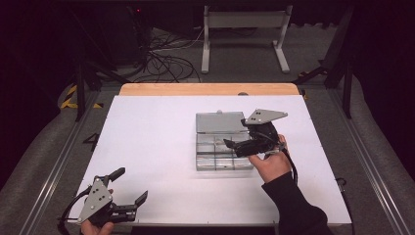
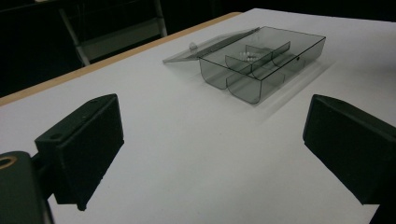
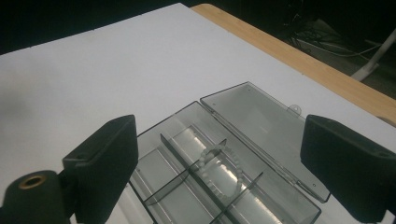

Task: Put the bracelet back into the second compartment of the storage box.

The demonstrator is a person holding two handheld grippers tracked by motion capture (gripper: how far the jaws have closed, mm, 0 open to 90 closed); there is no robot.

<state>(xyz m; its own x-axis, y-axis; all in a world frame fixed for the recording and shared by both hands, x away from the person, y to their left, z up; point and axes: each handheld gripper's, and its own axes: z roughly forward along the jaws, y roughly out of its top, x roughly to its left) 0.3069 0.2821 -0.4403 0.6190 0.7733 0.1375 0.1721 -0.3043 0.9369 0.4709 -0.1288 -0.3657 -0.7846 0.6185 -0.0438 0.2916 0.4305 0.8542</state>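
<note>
Box: a clear grey plastic box (image 1: pixel 224 147) lies flat on the white worktop (image 1: pixel 156 142), right of the middle and nearer the far edge than the near one.
Box long axis: in the high view the tray runs from the near edge toward the far edge, its sides about square with the worktop's edges.
Lid: the hinged lid (image 1: pixel 219 122) is swung fully open and lies flat on the worktop, touching the tray's far side; its small latch tab (image 3: pixel 295 109) points toward the far wooden edge (image 1: pixel 205 89).
Compartments: thin dividers (image 3: pixel 194 163) split the tray into several cells, the long one running along the tray's length.
Bracelet: a ring of small white beads (image 3: pixel 219 168) lies in a cell next to the hinge side, its loop stretched along the tray's long axis.
Bracelet from the left gripper view: a small white cluster (image 2: pixel 247 56) in a far cell.
Right gripper: the right gripper (image 1: pixel 236 144) hovers over the tray's right half, pointing toward the worktop's left edge; its jaws stand wide apart, gripping nothing, with the bracelet below and between them.
Left gripper: the left gripper (image 1: pixel 133 205) sits at the near left corner of the worktop, well apart from the box, pointing right; its jaws are spread wide and empty.
</note>
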